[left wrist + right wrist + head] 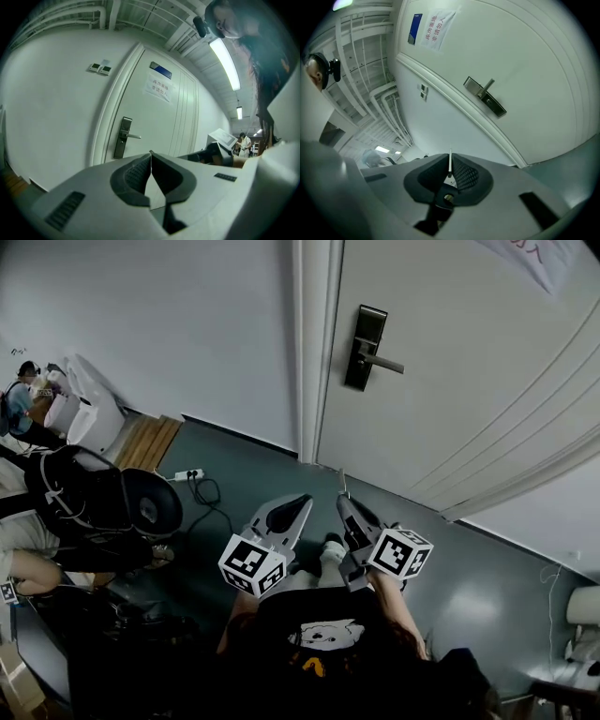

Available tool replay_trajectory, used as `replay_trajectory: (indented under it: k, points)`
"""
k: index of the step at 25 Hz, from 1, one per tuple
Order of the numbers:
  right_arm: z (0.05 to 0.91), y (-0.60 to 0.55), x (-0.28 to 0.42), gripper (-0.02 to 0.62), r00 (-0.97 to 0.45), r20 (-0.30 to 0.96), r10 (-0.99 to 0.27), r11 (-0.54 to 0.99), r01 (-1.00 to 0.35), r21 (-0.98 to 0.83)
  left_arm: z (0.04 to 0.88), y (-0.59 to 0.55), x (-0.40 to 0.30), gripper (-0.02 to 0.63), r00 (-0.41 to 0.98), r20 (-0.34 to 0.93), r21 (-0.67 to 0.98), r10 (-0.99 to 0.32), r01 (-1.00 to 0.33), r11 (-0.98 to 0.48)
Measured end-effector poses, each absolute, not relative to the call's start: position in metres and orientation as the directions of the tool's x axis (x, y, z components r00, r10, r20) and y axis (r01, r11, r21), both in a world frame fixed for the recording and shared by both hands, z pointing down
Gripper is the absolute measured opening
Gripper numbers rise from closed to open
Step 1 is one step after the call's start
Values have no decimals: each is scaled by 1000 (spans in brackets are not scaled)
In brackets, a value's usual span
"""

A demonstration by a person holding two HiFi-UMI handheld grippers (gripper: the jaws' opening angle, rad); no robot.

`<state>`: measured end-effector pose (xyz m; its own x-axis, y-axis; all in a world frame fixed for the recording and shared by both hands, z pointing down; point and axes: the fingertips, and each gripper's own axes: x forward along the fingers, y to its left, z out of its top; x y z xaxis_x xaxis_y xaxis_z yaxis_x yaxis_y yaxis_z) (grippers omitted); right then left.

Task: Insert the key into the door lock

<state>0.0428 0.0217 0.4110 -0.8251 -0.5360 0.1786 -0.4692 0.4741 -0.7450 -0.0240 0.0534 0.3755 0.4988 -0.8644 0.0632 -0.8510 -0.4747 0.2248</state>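
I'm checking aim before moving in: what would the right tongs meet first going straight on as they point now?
Likely the white wall or door frame low beside the door, not the lock. The right tongs, shut on the key, point off from it; depth is unclear.

Head view: soft, even light, no hard shadows. White door [469,381] is bright at 1 o'clock; pic goes dark at 7 o'clock. Both gripper views: round fish-eye pics w/ black corners, lines bend near edges. Left gripper view: long lamp [225,63] glares at 1 o'clock. Right gripper view: key [450,164] blade shines white.
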Motion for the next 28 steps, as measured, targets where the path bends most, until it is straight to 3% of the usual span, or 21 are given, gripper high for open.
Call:
replay_trajectory:
  k: [7,16,23,28]
  points:
    - [419,-8,41,21,-820,191,-540,462,-478,-747,379,23,-20,9,522,55,233,-851,-836,-498]
    - [416,-117,20,21,-849,191,-492,493,-453,-743,374,-79,-52,9,440,77,225,-894,-882,-415]
    - [442,-168,58,21,-848,183,-497,464,-438,-770,390,-136,-9,8,460,112,194,-881,-880,-434]
    - [430,-197,34,21,-846,184,-501,445,-434,-784,374,-170,-30,9,475,136,174,-869,-875,-451]
